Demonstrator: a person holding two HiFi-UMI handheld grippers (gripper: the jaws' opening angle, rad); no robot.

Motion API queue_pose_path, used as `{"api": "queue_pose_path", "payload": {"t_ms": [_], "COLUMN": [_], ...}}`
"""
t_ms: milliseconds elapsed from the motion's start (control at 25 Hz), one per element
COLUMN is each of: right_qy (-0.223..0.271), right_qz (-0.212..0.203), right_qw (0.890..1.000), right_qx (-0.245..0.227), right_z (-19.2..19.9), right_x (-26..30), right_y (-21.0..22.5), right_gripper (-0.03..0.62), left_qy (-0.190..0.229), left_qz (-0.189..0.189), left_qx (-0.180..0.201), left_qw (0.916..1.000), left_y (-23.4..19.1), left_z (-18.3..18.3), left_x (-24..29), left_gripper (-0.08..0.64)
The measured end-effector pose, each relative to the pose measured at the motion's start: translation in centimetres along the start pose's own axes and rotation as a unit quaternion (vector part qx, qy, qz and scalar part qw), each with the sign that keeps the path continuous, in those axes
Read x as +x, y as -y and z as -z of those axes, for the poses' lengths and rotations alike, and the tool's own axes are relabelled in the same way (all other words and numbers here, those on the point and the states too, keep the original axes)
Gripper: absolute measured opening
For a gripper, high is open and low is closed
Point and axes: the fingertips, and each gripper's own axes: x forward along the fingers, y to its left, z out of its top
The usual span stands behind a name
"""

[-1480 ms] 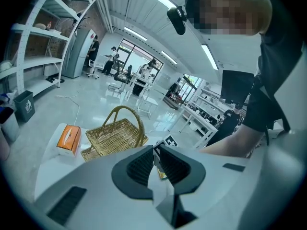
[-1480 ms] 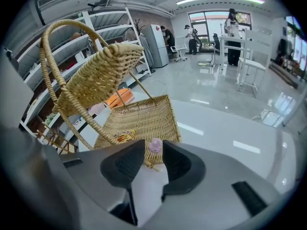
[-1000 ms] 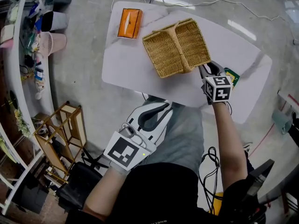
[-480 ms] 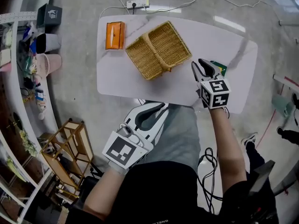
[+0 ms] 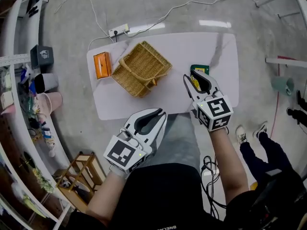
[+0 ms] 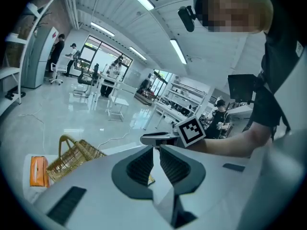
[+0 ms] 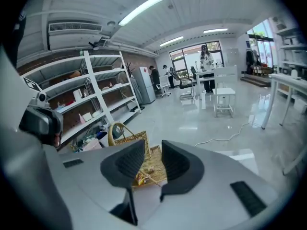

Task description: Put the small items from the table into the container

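A white power strip (image 5: 120, 31) lay on the grey floor (image 5: 72, 13) well ahead of the left gripper (image 5: 160, 113). Its white cable (image 5: 192, 3) trailed away far ahead of the right gripper (image 5: 192, 76). Well to the left of the left gripper sat a pink bin (image 5: 48, 101) and a dark box (image 5: 42, 55). A wooden rack (image 5: 79, 174) stood behind that gripper and to its left. A bystander's legs (image 5: 256, 150) showed off to the right of the right gripper, and black cables (image 5: 211, 169) lay behind it. White shelving (image 7: 72, 80) rose to its left. Far ahead of it stood a white chair (image 7: 225, 97) and some people (image 7: 206, 56).
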Motion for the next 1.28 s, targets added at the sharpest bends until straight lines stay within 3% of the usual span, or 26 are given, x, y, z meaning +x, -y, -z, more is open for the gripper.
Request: {"api": "queue_pose_path", "payload": {"t_ms": [480, 880, 1280], "right_qy": [0.108, 0.18, 0.22], "right_qz": [0.067, 0.109, 0.131], "right_qw": [0.992, 0.977, 0.966], "right_qx": [0.01, 0.03, 0.018], "right_z": [-9.5, -14.1, -16.8], "right_x": [-14.4, -23.5, -28.6], "right_y": [-1.5, -3.4, -3.9], "right_gripper": [0.114, 0.114, 0.114], "left_qy": [0.014, 0.044, 0.095], "left_qz": [0.102, 0.129, 0.149], "left_qx": [0.084, 0.127, 0.163], "left_qw": [0.9912, 0.9825, 0.9706], "left_y": [7.9, 12.3, 16.0], "left_z": [-6.8, -13.7, -18.8], "left_x": [2.3, 2.3, 1.8], "left_gripper": [0.044, 0.044, 0.044]}}
